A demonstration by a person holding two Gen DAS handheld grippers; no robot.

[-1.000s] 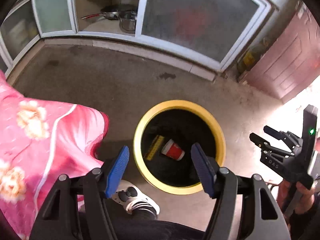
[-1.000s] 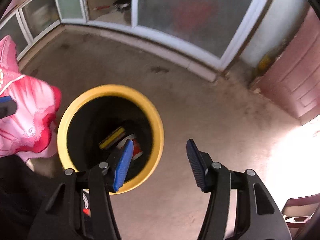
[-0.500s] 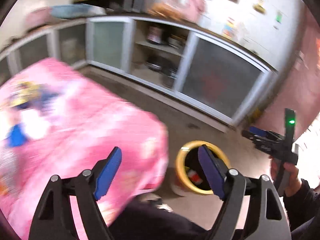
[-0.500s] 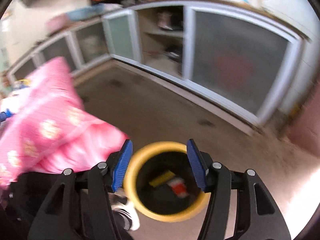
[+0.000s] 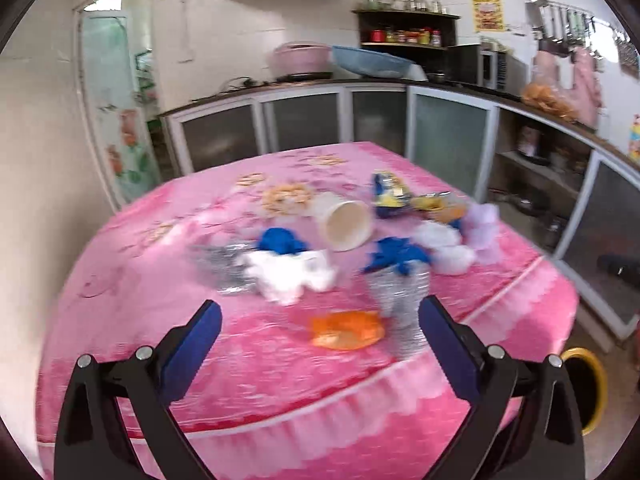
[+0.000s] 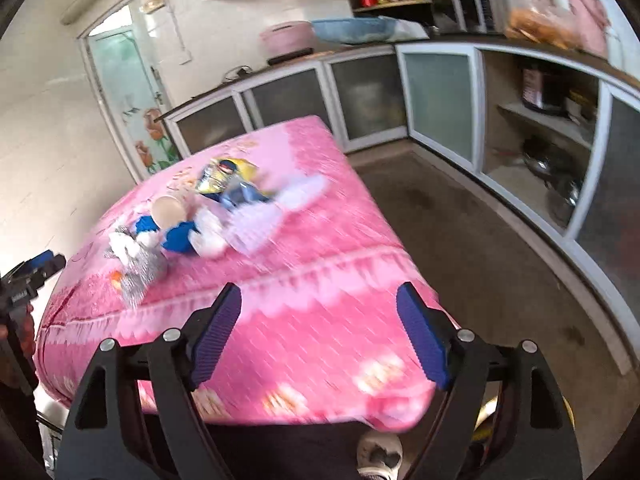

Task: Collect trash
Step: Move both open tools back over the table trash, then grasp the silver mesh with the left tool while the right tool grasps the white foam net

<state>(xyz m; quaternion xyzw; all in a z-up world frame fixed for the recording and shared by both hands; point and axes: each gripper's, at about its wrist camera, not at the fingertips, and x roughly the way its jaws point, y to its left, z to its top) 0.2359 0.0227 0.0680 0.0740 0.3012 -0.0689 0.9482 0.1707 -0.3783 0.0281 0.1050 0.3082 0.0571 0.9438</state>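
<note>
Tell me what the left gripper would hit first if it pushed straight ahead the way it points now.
Probably the orange crumpled wrapper, lying on the pink flowered tablecloth between the open left gripper fingers' line, with the crinkled silver foil wrapper just to its right. Blur and the fisheye view leave depth uncertain.

Crumpled trash (image 5: 288,272) and a tipped paper cup (image 5: 346,224) litter the pink tablecloth (image 5: 280,380).

I'm holding my left gripper (image 5: 320,346) and right gripper (image 6: 318,334) angled down; both jaws have just been opening, nothing between them.
</note>
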